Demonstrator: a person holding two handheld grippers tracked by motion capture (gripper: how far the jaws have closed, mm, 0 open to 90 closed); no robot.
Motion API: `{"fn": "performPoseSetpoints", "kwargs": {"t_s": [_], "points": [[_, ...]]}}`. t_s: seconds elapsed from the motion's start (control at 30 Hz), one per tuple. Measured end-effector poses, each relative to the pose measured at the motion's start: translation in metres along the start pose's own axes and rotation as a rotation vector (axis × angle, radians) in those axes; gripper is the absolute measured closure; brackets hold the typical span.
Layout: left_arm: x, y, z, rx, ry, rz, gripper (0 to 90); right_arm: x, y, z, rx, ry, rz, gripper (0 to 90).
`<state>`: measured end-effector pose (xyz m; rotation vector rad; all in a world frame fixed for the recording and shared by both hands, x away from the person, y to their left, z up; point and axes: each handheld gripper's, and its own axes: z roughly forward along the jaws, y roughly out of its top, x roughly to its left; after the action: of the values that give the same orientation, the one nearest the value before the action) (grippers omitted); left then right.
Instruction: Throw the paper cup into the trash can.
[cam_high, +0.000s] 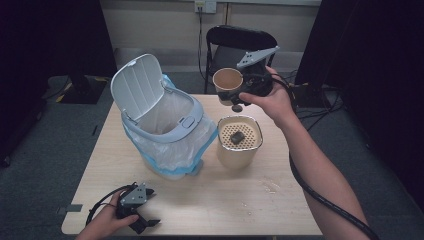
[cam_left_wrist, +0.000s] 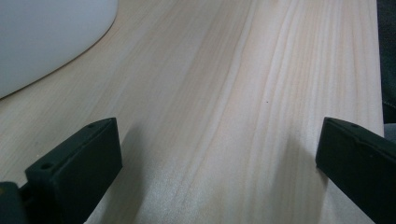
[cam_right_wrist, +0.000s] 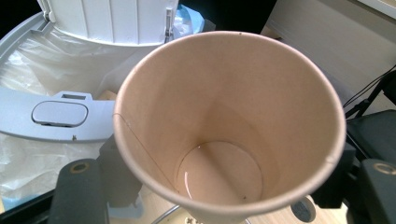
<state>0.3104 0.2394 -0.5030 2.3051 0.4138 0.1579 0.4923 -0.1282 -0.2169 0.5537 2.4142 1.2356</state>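
Observation:
A tan paper cup (cam_high: 227, 80) hangs above the back of the table, tilted toward the camera, and my right gripper (cam_high: 231, 95) is shut on its lower part. In the right gripper view the cup (cam_right_wrist: 229, 121) sits between the black jaws of the right gripper (cam_right_wrist: 229, 198), with a thin film of liquid at its bottom. A white bin (cam_high: 165, 125) with a raised lid (cam_high: 136, 82) and a clear liner stands left of the cup. My left gripper (cam_high: 145, 222) rests near the table's front left edge, and in its own view the left gripper (cam_left_wrist: 219, 158) is open on bare wood.
A cream container (cam_high: 239, 152) with a perforated top stands under the cup, with a small dark lump (cam_high: 237, 137) lying on the perforated top. A black chair (cam_high: 240, 42) stands behind the wooden table (cam_high: 225, 200). A few wet spots (cam_high: 270, 187) mark the right half.

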Motion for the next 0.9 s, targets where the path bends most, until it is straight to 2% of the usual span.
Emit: {"fn": "performPoseSetpoints", "kwargs": {"t_s": [0.47,0.9], "points": [[0.000,0.000,0.000,0.000,0.000,0.000,0.0,0.013,0.018,0.012,0.011,0.027,-0.029,27.4],[0.000,0.000,0.000,0.000,0.000,0.000,0.0,0.021,0.028,0.020,-0.004,0.050,-0.037,27.2]]}}
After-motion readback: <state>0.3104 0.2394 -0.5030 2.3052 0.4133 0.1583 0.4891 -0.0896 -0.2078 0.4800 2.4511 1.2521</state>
